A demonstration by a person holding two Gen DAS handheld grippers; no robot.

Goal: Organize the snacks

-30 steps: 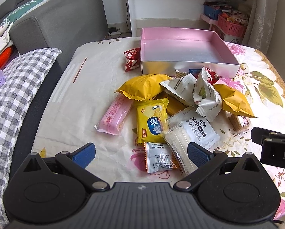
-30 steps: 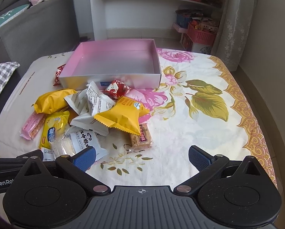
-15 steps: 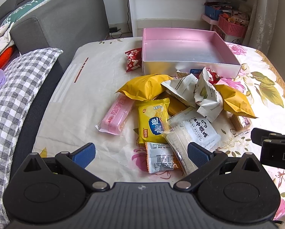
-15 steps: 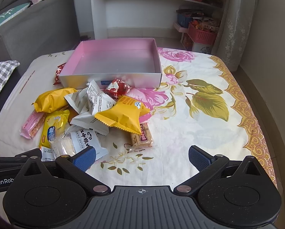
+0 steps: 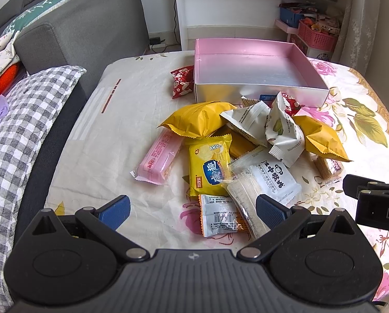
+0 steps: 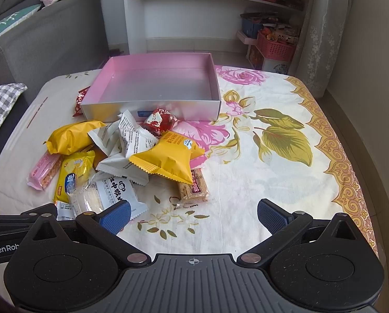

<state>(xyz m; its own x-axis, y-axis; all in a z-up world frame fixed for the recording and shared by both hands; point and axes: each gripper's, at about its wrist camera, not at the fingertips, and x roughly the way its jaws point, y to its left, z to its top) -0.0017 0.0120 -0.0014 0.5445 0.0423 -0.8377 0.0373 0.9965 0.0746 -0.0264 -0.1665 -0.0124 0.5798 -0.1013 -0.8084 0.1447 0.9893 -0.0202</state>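
Both claws are spread wide w/ nothing between the pads: left gripper [image 5: 193, 210] hangs over the near edge of the snack pile, right gripper [image 6: 193, 215] over bare floral cloth [image 6: 259, 182] beside it. Pink box [image 6: 152, 108] sits empty at the far side of the pile; no snack is in it yet, so the job looks barely begun.

Risks from here:
- Pile is layered. Clear rice-cracker pack [image 5: 244, 195] lies partly on the yellow ARD pack [image 5: 210, 164] and the white pack [image 5: 272, 176], so a pinch there could drag neighbours along.
- Puffy yellow bag [image 6: 168, 159] is slick & air-filled; a pinch on its belly may slip, a seam edge is prob. safer.
- Red snack [image 5: 181, 83] sits tight against the box's left wall, with little room for a finger; whether it touches the wall is hard to tell.
- The two tools are close together, so reaching at once could make them clash.
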